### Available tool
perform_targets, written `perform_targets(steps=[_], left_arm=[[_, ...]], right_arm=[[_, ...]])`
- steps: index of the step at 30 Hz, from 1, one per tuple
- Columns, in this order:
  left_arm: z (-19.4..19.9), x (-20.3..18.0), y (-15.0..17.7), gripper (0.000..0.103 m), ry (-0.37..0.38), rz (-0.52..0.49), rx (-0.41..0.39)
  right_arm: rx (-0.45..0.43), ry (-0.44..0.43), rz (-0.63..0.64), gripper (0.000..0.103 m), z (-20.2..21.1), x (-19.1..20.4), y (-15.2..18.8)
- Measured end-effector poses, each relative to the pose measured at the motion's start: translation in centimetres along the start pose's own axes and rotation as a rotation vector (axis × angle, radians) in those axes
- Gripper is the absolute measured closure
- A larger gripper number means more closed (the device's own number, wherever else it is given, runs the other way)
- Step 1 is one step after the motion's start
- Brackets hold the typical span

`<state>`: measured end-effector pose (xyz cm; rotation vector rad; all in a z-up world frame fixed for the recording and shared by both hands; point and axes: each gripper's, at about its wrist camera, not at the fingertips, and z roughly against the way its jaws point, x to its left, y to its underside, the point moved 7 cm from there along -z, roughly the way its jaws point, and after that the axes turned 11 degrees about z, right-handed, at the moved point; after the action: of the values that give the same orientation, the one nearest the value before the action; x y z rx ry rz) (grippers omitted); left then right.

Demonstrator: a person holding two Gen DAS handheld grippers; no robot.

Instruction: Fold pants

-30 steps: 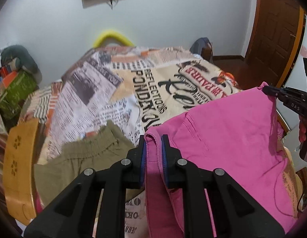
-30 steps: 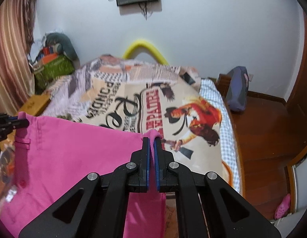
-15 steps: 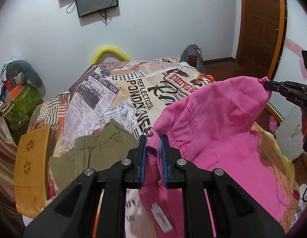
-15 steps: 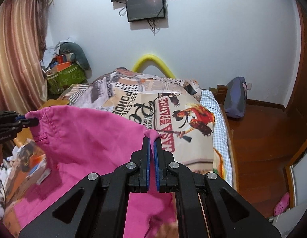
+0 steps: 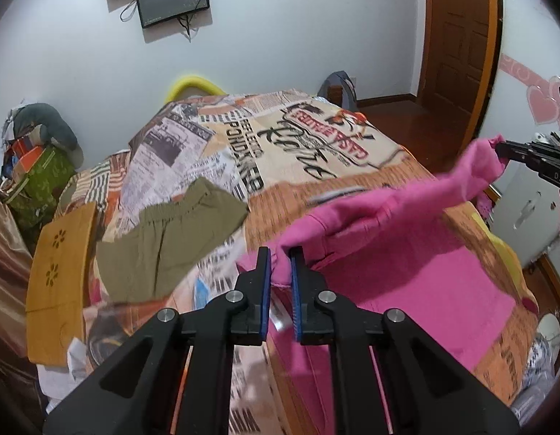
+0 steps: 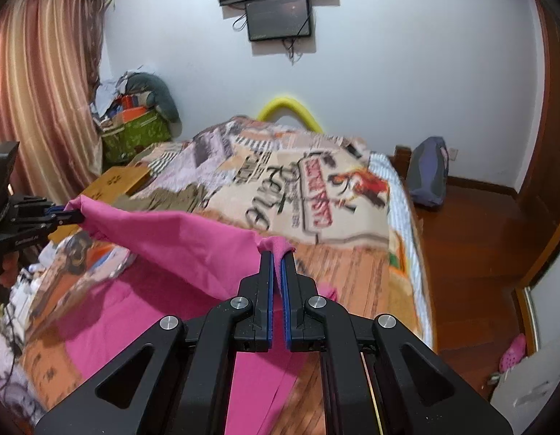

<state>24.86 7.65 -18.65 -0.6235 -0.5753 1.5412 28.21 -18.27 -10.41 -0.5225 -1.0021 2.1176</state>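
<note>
The pink pants point(image 5: 406, 261) hang stretched between both grippers above the foot of the bed, and their lower part lies on the cover. In the left wrist view my left gripper point(image 5: 280, 253) pinches one corner of the top edge, its jaws closing tighter on the cloth. The right gripper point(image 5: 504, 148) holds the other corner at the far right. In the right wrist view my right gripper point(image 6: 277, 253) is shut on a bunched pink corner of the pants point(image 6: 193, 243). The left gripper point(image 6: 75, 215) shows at the left edge.
Olive green shorts point(image 5: 171, 232) lie on the bed point(image 5: 316, 152), left of the pink pants. A wooden board point(image 5: 59, 272) sits at the bed's left side, with a green box point(image 5: 37, 181) and clutter beyond. A door point(image 5: 457, 36) and a bag point(image 6: 428, 174) stand on the right.
Both grippers have pulled back toward the foot of the bed and risen a little, drawing the pink pants with them. More of the bed cover and the olive shorts now show.
</note>
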Motion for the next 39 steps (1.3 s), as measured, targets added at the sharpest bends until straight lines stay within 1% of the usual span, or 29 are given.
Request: perform_targets(steps=[4,5,6,9,12,13,14,17,20,23,24,25,26,28,30,33,35,37,38,39], left_arm=[[0.8,-0.6,3.2,0.093,0.0,-0.017,0.015],[0.9,-0.7,4.0,0.093,-0.001,-0.023,0.021],[0.8,-0.9,5.2,0.093,-0.003,-0.03,0.035],[0.2,-1.0,7.5,0.093,-0.007,-0.037,0.071],[-0.4,-0.8,10.2,0.093,-0.01,-0.026,0.119],[-0.5,-0.8,11.0,0.093,-0.013,-0.024,0.133],[-0.7,-0.7,11.5,0.093,-0.016,-0.023,0.143],[-0.6,-0.6,12.8,0.093,-0.027,-0.029,0.16],[-0.3,-0.5,13.5,0.093,-0.032,-0.021,0.158],[0.5,-0.1,14.0,0.092,-0.033,-0.009,0.159],[0.7,-0.1,14.2,0.092,-0.033,-0.007,0.159],[1.0,-0.1,14.2,0.091,-0.035,-0.009,0.157],[1.3,0.0,14.2,0.091,-0.038,-0.013,0.155],[2.1,-0.1,14.2,0.09,-0.045,-0.028,0.149],[2.8,-0.2,13.9,0.09,-0.05,-0.034,0.137],[4.1,-0.7,12.9,0.088,-0.038,-0.032,0.112],[4.7,-1.2,12.2,0.081,-0.026,-0.035,0.095],[5.1,-2.3,11.5,0.067,-0.011,-0.057,0.074],[5.3,-3.1,11.3,0.064,-0.002,-0.077,0.064],[5.3,-3.6,11.2,0.06,0.002,-0.091,0.061]], right_arm=[[0.025,-0.008,0.002,0.1,0.9,1.4,2.4],[0.048,-0.011,0.001,0.1,0.9,2.0,3.8],[0.048,-0.011,0.001,0.1,0.9,2.0,3.8],[0.077,-0.017,-0.003,0.1,0.8,2.9,5.8],[0.11,-0.023,0.003,0.1,0.6,3.9,8.1],[0.13,-0.03,0.006,0.099,0.6,4.6,9.4],[0.13,-0.03,0.006,0.099,0.6,4.6,9.4],[0.157,-0.04,-0.008,0.099,0.7,5.2,11.3],[0.192,-0.045,-0.043,0.098,0.8,5.3,13.1],[0.233,-0.027,-0.063,0.093,1.0,5.0,14.5],[0.244,-0.014,-0.063,0.091,1.2,4.8,14.8],[0.254,-0.004,-0.063,0.086,1.5,4.7,15.1],[0.26,0.006,-0.061,0.083,1.8,4.5,15.3],[0.252,0.023,-0.053,0.074,2.7,4.5,15.3],[0.229,0.037,-0.031,0.073,3.7,4.8,14.8],[0.193,0.037,-0.008,0.072,4.4,5.4,13.5],[0.169,0.024,0.006,0.072,4.5,6.2,12.5],[0.146,0.003,0.025,0.07,4.5,7.3,11.5],[0.124,-0.022,0.045,0.069,4.3,8.5,10.6],[0.124,-0.022,0.045,0.067,4.3,8.5,10.6]])
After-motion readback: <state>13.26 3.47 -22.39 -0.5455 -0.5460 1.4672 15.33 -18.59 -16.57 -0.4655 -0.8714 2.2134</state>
